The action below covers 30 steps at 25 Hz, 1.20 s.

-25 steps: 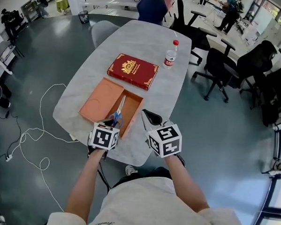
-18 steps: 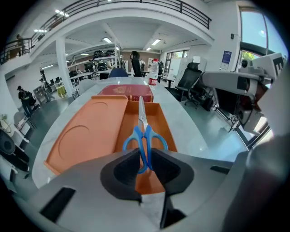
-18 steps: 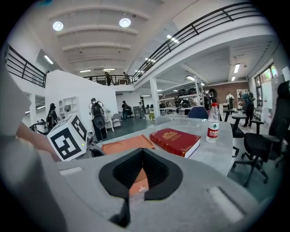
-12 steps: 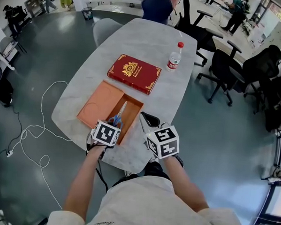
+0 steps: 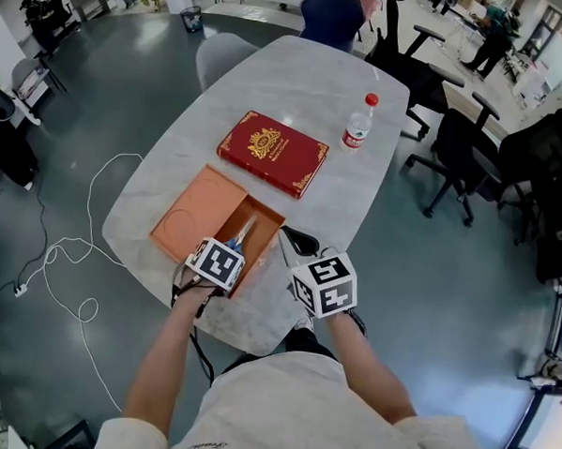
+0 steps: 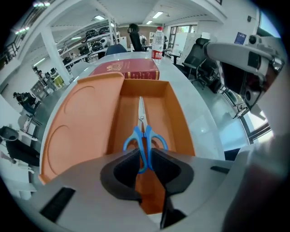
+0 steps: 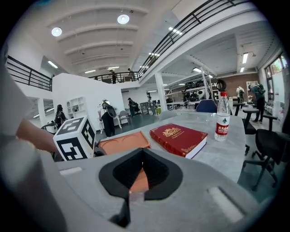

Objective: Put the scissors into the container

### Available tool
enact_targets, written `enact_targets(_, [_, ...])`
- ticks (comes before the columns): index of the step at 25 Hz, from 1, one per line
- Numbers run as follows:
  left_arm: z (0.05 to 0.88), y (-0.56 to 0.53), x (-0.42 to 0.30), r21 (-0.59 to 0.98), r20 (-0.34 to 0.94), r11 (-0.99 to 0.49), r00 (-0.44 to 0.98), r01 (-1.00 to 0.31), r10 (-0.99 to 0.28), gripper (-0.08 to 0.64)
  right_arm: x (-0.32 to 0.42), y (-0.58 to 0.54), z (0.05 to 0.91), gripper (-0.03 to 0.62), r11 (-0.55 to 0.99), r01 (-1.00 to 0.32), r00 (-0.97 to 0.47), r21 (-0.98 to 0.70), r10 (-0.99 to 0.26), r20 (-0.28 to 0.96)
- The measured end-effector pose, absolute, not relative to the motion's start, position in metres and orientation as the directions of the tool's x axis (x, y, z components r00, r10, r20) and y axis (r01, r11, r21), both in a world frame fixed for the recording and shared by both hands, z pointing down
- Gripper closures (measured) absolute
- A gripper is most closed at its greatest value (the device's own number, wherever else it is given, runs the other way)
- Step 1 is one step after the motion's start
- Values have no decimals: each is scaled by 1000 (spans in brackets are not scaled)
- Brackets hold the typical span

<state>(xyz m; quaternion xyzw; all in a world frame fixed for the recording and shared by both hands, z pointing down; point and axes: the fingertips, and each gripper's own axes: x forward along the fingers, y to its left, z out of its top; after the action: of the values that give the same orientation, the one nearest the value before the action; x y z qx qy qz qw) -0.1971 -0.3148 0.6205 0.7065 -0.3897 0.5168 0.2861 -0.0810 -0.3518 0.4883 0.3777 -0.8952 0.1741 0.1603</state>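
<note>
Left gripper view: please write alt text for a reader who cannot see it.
The left gripper is shut on the blue handles of scissors whose blades point along the deep compartment of an orange container. Behind are a red book and a water bottle.

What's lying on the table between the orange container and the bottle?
The red book lies between the container and the bottle, clearest in the head view.

Scissors [image 6: 145,136] handles — half behind left tool [image 6: 144,155]
</note>
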Motion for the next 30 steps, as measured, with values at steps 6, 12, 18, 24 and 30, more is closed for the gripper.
enact_targets(6, [625,-316,-199,-19,967,-536,120,-844,-223,485,-77,-358,492,588,663,-720,-677,-205,-606,418])
enact_targets(12, [628,-316,-198,-27,975,-541,99,-840,-201,483,-73,-362,492,588,667,-715,-684,-212,-601,414])
enact_targets(18, [629,-315,-199,-33,976,-545,91,-838,-200,483,-71,-362,494,588,668,-712,-686,-217,-598,414])
enact_targets(24, [628,-316,-200,-44,973,-537,85,-842,-213,479,-70,-361,495,588,673,-707,-690,-219,-589,420])
enact_targets(30, [624,-317,-199,-50,968,-530,91,-846,-236,479,-72,-359,496,588,687,-692,-703,-220,-573,421])
